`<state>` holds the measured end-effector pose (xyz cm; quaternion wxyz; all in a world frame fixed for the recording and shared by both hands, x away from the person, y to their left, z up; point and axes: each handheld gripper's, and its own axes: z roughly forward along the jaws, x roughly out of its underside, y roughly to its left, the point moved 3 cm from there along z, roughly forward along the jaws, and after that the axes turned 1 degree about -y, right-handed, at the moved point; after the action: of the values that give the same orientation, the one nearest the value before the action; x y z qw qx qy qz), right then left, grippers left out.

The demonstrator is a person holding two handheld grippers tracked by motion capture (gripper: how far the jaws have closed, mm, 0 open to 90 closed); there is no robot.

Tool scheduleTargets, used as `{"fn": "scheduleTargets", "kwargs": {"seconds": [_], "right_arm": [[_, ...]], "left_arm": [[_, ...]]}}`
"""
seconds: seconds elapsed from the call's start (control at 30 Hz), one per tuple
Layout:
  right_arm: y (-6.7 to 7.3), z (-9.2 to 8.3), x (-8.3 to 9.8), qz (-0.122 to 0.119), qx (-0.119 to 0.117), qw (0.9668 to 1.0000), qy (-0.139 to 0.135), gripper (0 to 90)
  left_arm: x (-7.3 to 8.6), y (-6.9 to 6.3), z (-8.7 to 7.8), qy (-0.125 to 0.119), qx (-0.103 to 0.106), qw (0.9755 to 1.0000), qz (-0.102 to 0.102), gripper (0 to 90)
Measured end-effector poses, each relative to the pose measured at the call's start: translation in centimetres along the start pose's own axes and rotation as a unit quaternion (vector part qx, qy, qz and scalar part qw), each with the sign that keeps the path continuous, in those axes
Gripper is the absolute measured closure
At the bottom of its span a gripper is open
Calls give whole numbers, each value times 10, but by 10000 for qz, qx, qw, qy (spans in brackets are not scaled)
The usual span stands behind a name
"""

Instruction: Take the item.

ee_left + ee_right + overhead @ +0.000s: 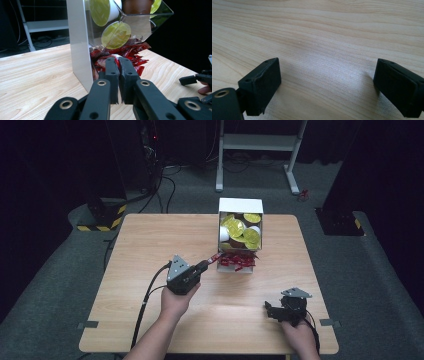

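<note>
- High view looks forward and down over the whole light wooden table.
- Left gripper view sits close, facing the clear-fronted white dispenser box.
- Right gripper view looks closely down at bare tabletop; every view shares the table.

A box stands at the far middle of the table, with capsules in its upper part and sachets in its tray below. The left gripper sits at the sachets' left edge. The right gripper rests near the front right, well apart.
</note>
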<state>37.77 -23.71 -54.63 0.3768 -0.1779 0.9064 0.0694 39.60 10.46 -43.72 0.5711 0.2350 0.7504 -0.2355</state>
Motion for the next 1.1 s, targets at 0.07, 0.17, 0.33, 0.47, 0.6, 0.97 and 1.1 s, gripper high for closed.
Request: {"fn": "scheduleTargets", "kwargs": {"seconds": [0.07, 0.17, 0.33, 0.47, 0.6, 0.97, 1.1], "right_arm": [[0, 0, 0, -1, 0, 10000, 0, 75], [0, 0, 0, -1, 0, 10000, -1, 75], [0, 0, 0, -1, 1, 10000, -1, 75], [0, 0, 0, 0, 1, 10000, 0, 75], [0, 0, 0, -1, 1, 10000, -1, 75], [0, 0, 0, -2, 0, 10000, -1, 75], [0, 0, 0, 0, 1, 10000, 0, 75]], "left_arm": [[1, 0, -2, -22, 2, 10000, -7, 864], [2, 1, -5, -16, 18, 10000, -30, 863], [4, 7, -10, -32, -40, 10000, -47, 863], [6, 11, -14, -13, -109, 9999, -36, 863], [7, 15, -17, -9, -106, 9999, -82, 863], [3, 28, -34, -59, -281, 9996, -15, 864], [2, 33, -39, -64, -338, 9994, -24, 864]]}}
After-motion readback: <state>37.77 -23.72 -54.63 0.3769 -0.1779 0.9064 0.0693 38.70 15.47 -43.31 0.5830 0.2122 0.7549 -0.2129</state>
